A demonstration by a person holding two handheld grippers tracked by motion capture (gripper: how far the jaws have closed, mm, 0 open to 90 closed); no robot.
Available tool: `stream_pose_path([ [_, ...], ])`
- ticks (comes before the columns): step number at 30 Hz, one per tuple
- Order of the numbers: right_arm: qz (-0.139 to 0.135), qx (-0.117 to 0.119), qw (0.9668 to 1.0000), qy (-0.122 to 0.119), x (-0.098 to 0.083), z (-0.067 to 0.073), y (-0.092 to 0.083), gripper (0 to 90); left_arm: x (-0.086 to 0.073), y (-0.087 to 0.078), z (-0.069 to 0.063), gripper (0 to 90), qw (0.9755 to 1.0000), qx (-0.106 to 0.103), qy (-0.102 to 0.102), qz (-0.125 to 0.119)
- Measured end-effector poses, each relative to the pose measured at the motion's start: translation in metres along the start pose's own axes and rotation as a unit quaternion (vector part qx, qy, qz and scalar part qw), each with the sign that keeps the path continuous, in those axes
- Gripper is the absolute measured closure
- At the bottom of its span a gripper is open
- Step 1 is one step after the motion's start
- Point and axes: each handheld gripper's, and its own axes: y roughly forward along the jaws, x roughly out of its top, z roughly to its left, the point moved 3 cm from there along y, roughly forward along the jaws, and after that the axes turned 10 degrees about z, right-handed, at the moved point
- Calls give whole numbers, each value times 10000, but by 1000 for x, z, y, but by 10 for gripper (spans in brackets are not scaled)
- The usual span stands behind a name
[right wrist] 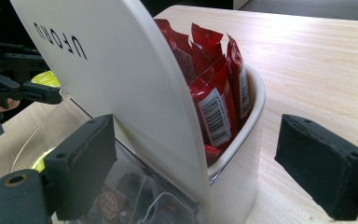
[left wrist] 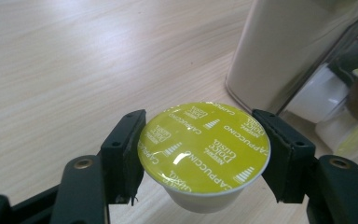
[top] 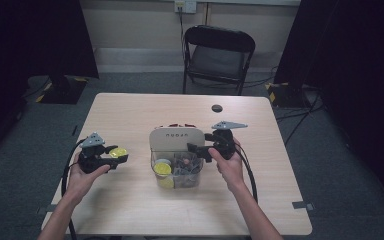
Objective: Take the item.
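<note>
A capsule (left wrist: 204, 147) with a yellow-green foil lid printed "Cappuccino" is clamped by its rim, lid up, in my left gripper (left wrist: 204, 150), just above the wooden table. In the high view this capsule (top: 118, 151) and left gripper (top: 121, 156) are left of a storage box (top: 176, 139). The box has a raised white panel (right wrist: 121, 79), red sachets (right wrist: 214, 88) behind it, and a clear front bin (top: 180, 175) with more capsules (top: 162, 168). My right gripper (right wrist: 200, 163) stands open astride the box's corner, its right pad apart from the wall; in the high view the right gripper (top: 199, 151) is at the box's right side.
The light wooden table (top: 130, 115) has free surface on all sides of the box. A small black disc (top: 217, 108) lies at the far middle. A black folding chair (top: 219, 52) stands behind the table, with dark stands at both back corners.
</note>
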Motion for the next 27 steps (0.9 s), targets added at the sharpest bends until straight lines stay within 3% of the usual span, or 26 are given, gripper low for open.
stream_pose_path([
  [7,22,13,10000,15,-1,-1,1,112,-14,11,8,380,9997,79,-35,236],
  [11,38,11,10000,6,-1,0,1,113,-15,14,11,380,9996,118,-109,235],
  [14,37,10,10000,4,-1,-1,1,110,-14,19,7,380,9991,210,70,366],
  [19,40,-4,10000,-7,-1,0,1,119,-18,28,9,380,9986,261,23,461],
  [27,33,7,10000,5,-1,-1,0,115,-22,38,14,380,9977,215,-29,637],
])
